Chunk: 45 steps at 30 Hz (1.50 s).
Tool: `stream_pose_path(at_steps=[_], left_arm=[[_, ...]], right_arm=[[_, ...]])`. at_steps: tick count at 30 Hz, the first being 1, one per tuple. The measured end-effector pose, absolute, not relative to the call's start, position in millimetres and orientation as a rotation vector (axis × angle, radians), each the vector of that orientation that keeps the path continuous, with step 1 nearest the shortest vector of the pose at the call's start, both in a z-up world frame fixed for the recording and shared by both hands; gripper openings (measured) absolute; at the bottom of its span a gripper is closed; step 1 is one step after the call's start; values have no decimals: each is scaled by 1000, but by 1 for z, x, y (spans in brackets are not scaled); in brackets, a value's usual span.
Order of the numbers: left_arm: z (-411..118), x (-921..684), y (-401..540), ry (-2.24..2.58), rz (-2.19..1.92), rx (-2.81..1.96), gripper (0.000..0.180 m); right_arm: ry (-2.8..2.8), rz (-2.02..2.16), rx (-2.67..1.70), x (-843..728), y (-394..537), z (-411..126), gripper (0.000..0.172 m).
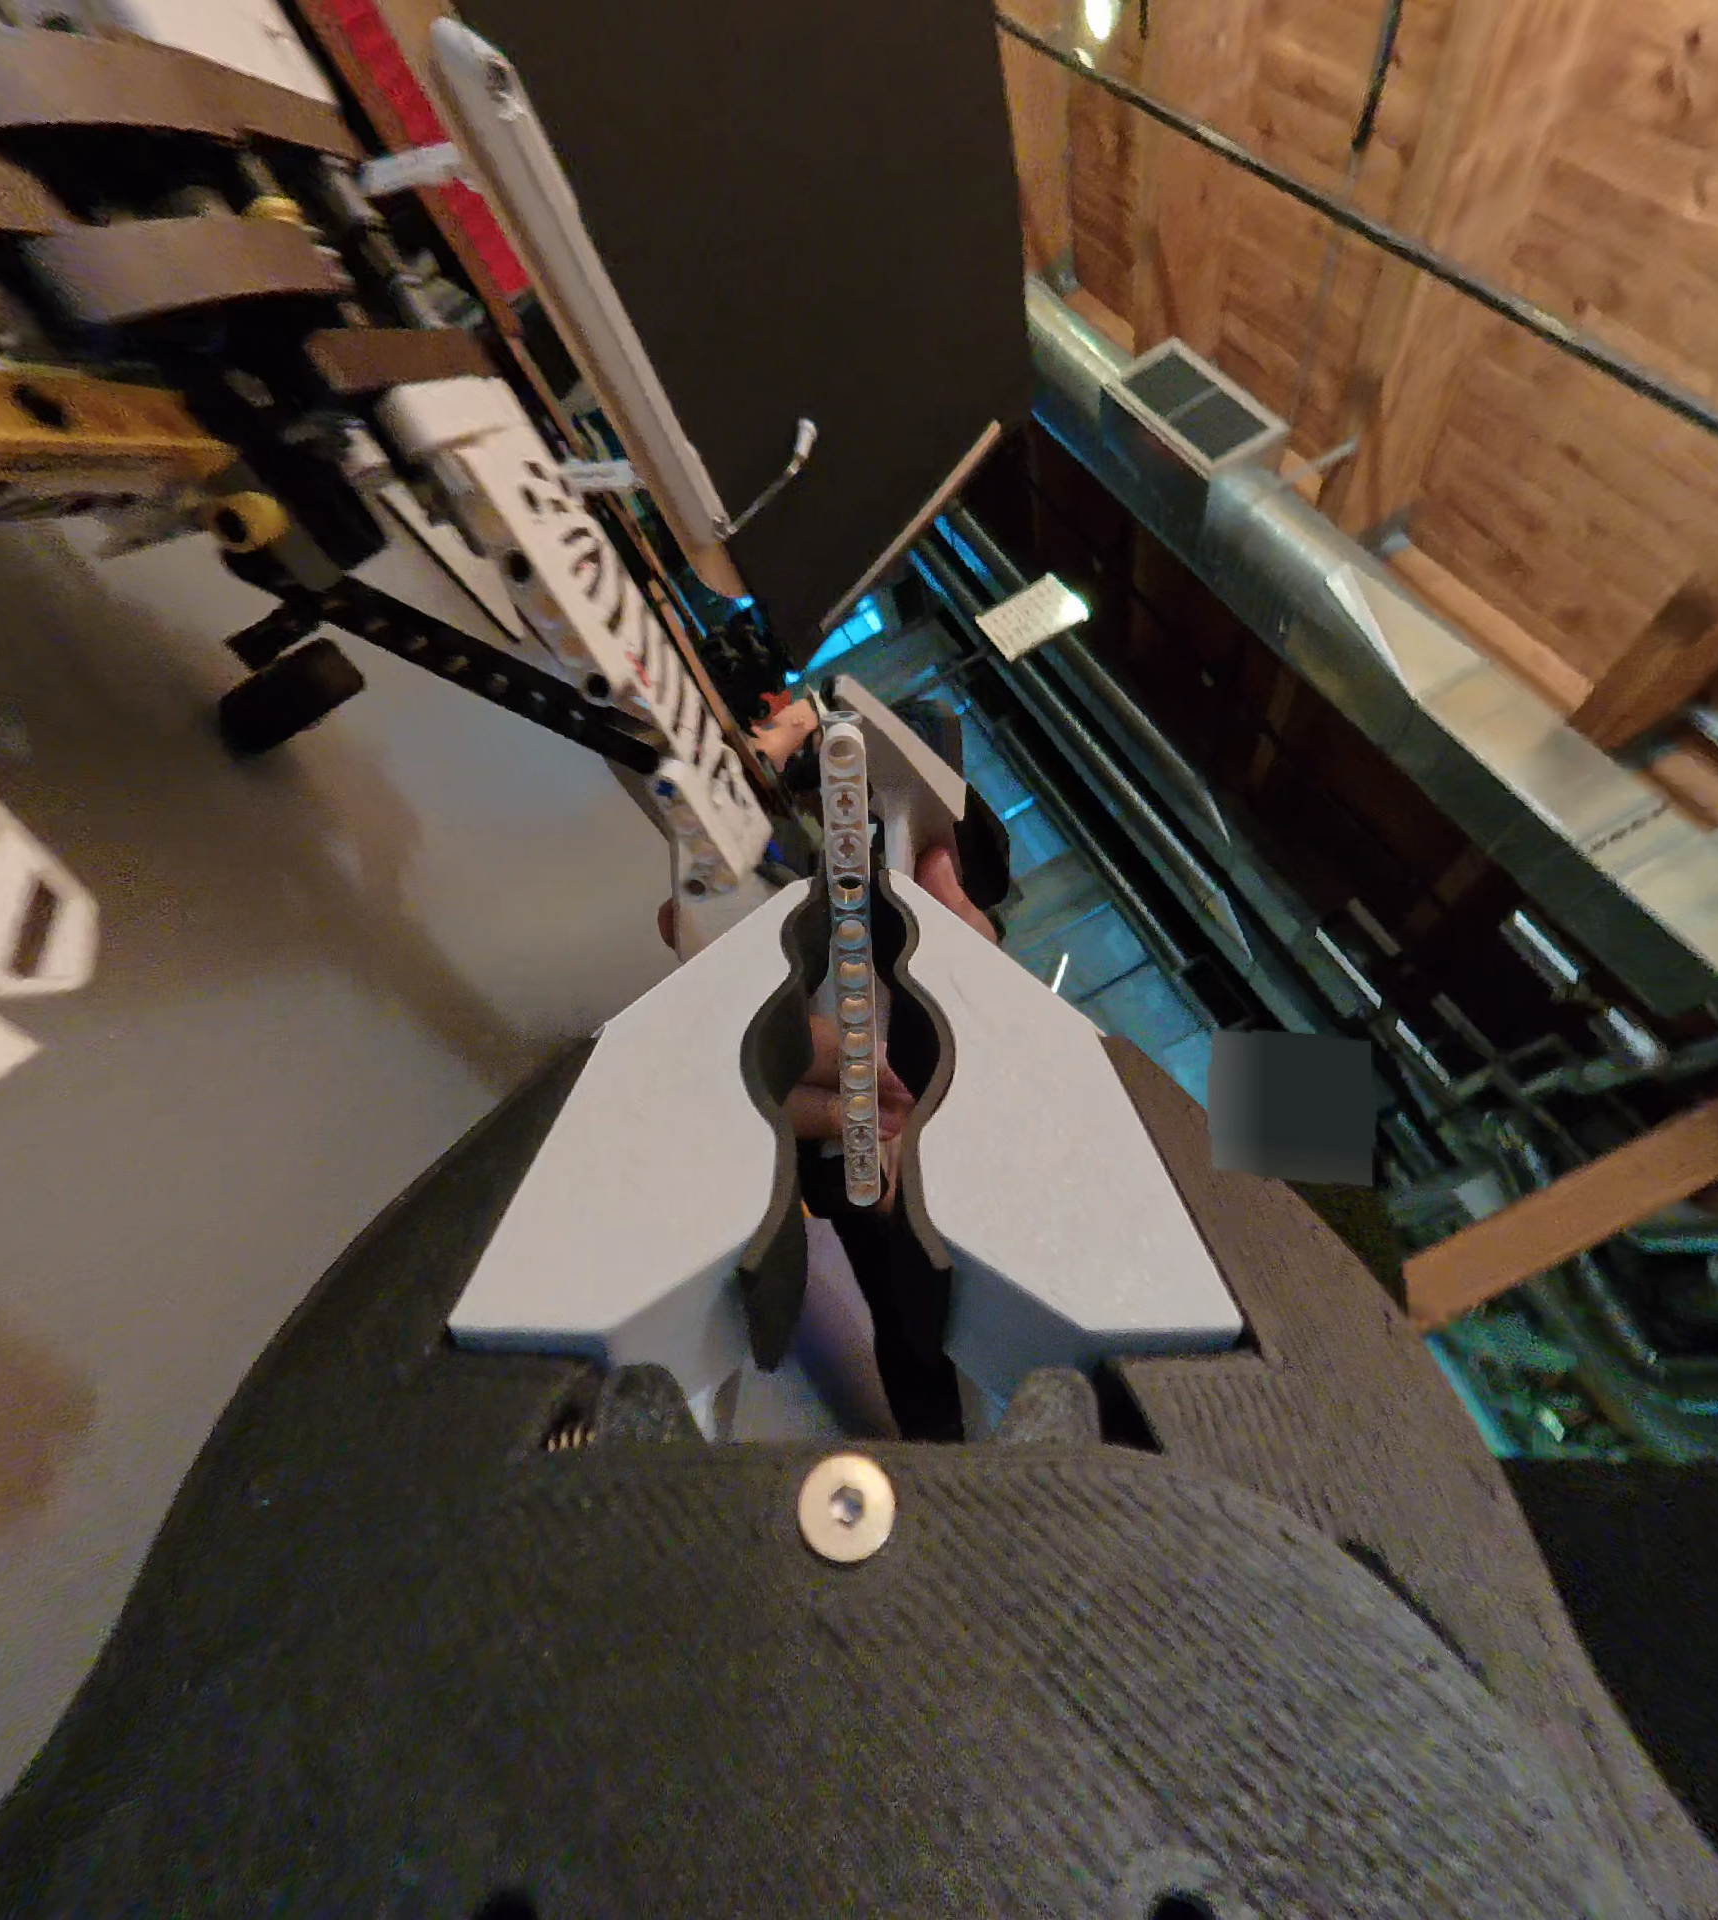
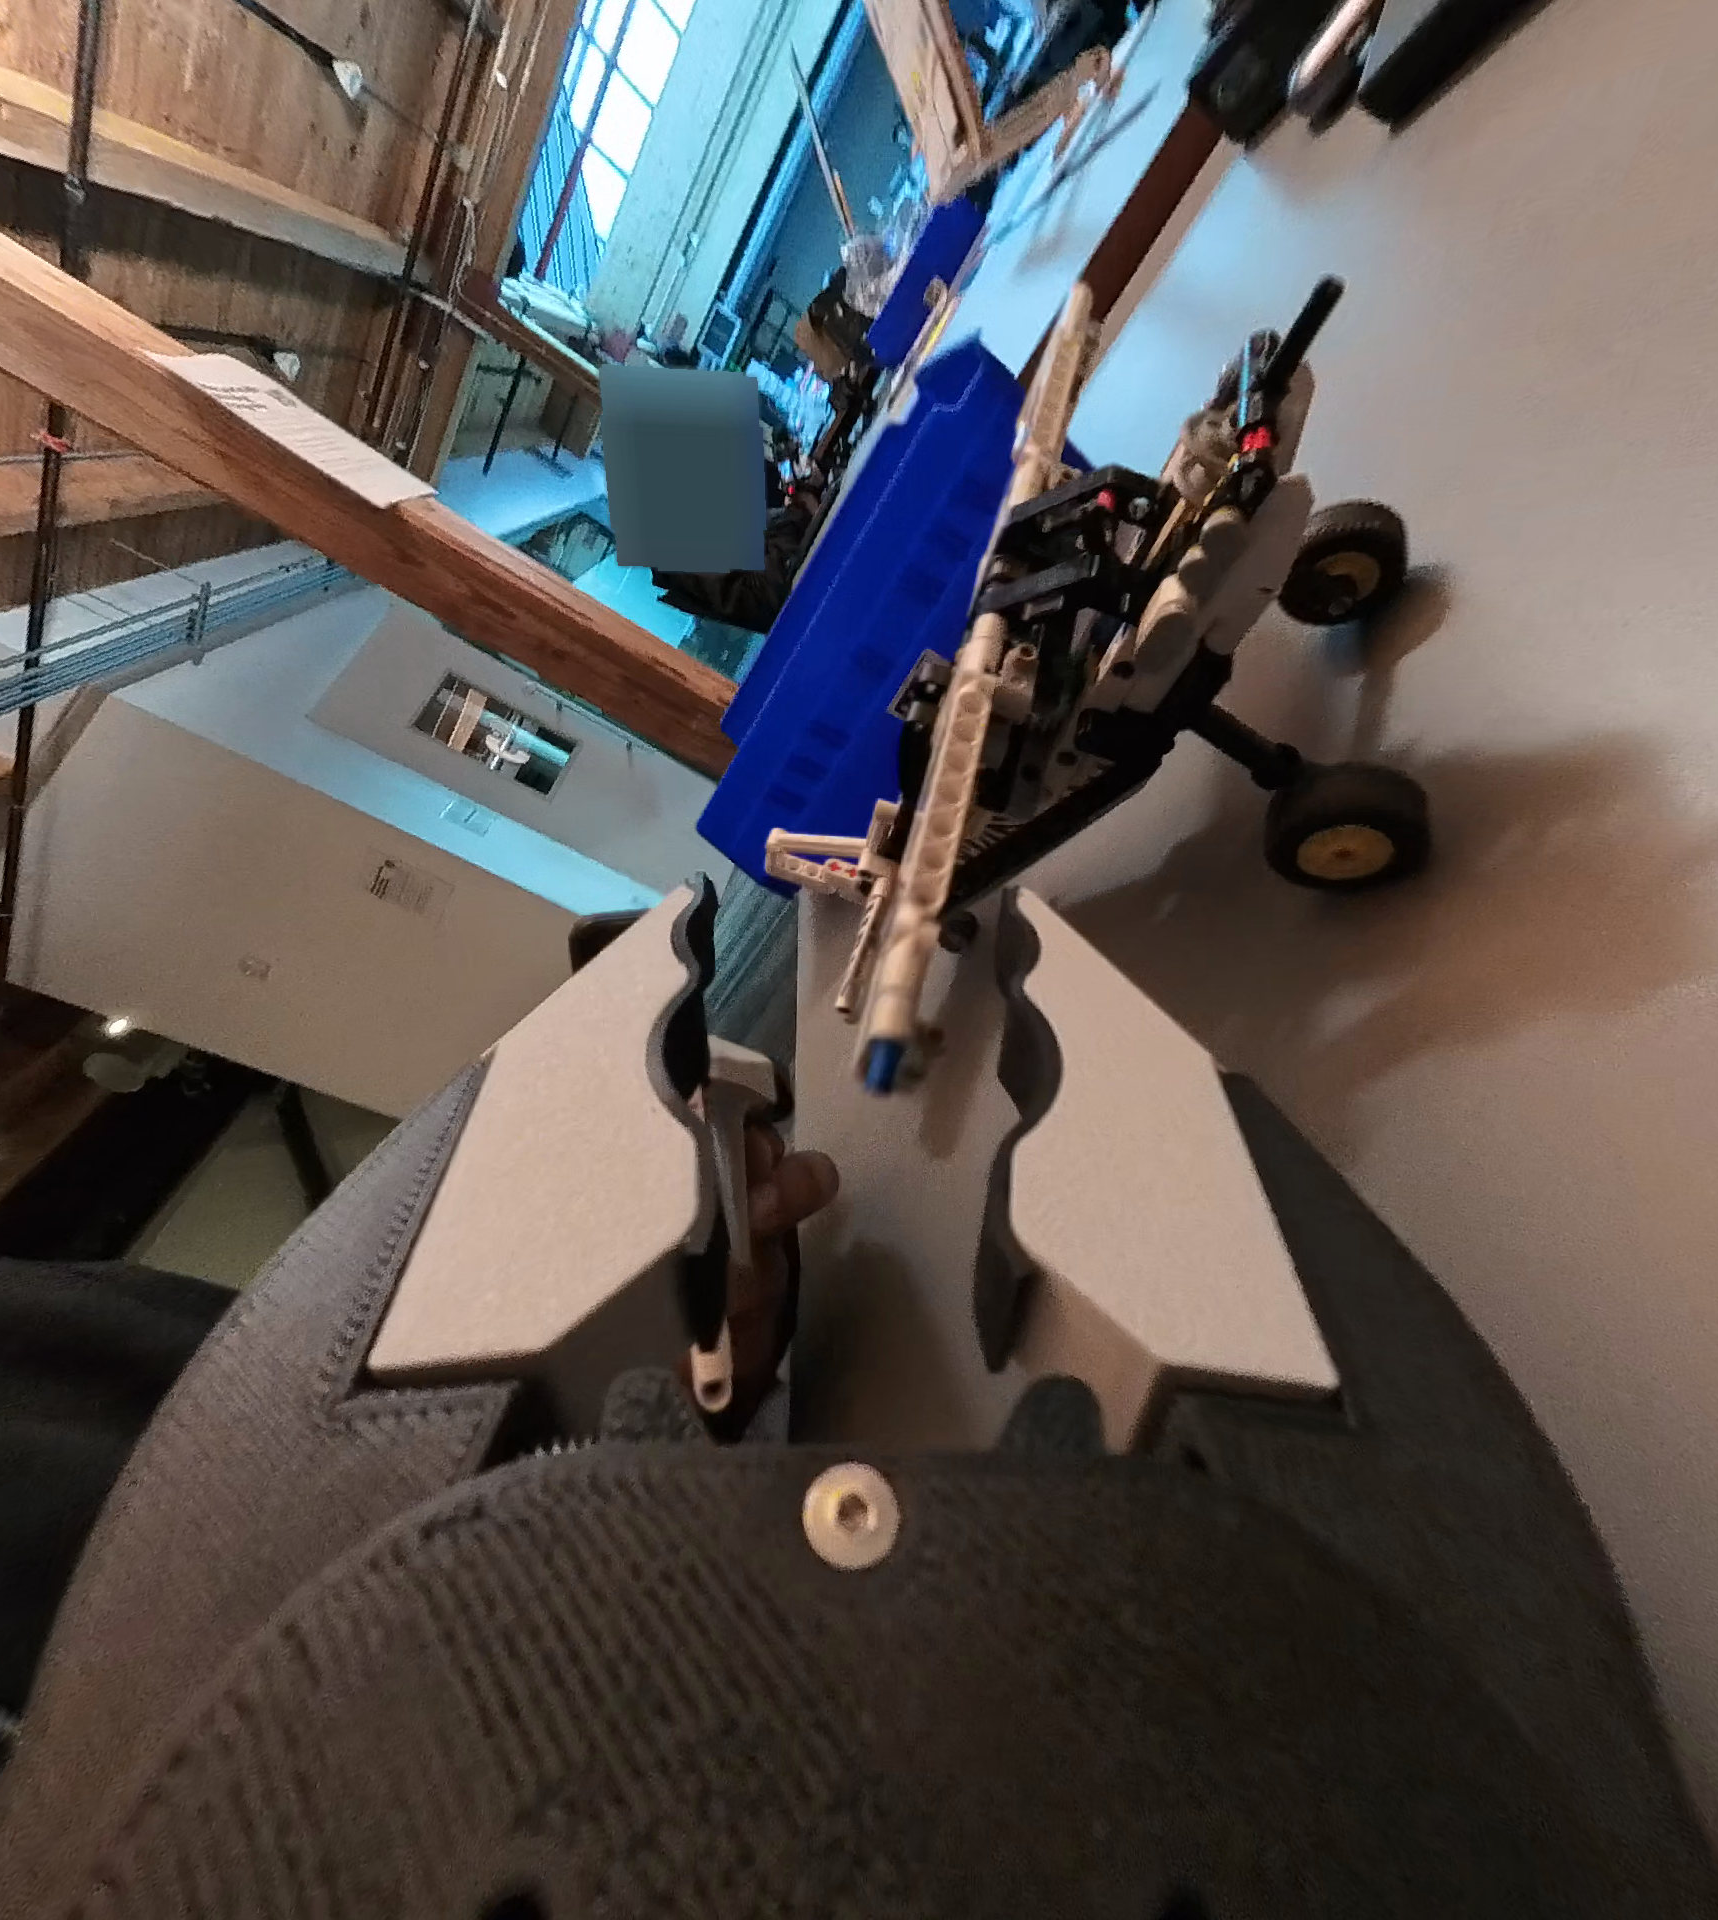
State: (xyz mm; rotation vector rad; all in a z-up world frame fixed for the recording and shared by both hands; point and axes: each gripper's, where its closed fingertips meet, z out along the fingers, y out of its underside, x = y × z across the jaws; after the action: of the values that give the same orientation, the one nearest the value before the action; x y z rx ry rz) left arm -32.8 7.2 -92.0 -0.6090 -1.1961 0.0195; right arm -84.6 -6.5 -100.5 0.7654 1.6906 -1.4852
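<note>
The left gripper has its jaws narrowed on a thin white beam with holes, held upright at centre frame; gripped only by its edges, the beam could twist or slip sideways, I judge. The right gripper stands with jaws wide and nothing pressed. The tail of the toy vehicle reaches between its fingers, so a careless nudge could roll the vehicle across the tabletop. Both views are strongly tilted, so each hand is rolled.

Warm, dim indoor light is seen, with cool daylight from a window. Soft shadows are cast on the table. Edges are bent by fisheye distortion; motion blur is visible throughout.
</note>
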Motion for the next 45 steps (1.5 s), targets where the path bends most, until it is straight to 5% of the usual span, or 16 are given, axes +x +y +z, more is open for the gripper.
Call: stream_pose_path(at_steps=[10, 14, 18, 20, 30, 45], left_arm=[[-77, 11, 77, -860, 270, -1178, 4], [-81, 22, 96, -812, 98, -1188, 4], [-93, 18, 101, -789, 31, -1208, 5], [-91, 20, 106, -753, -36, -1197, 5], [-90, 15, 145, -685, -277, -1221, 4], [-89, 10, 131, -679, -394, -1088, 3]], right_arm=[[1948, -2256, 596, -34, 108, -60, 33], [1866, -2317, 463, -4, 118, -64, 32], [1616, -2659, 333, 14, 155, -37, 5], [1610, -2762, 322, 19, 169, -31, 6], [1564, -2295, 654, -22, 157, -73, 34], [1527, -2153, 538, -12, 141, -75, 29]])
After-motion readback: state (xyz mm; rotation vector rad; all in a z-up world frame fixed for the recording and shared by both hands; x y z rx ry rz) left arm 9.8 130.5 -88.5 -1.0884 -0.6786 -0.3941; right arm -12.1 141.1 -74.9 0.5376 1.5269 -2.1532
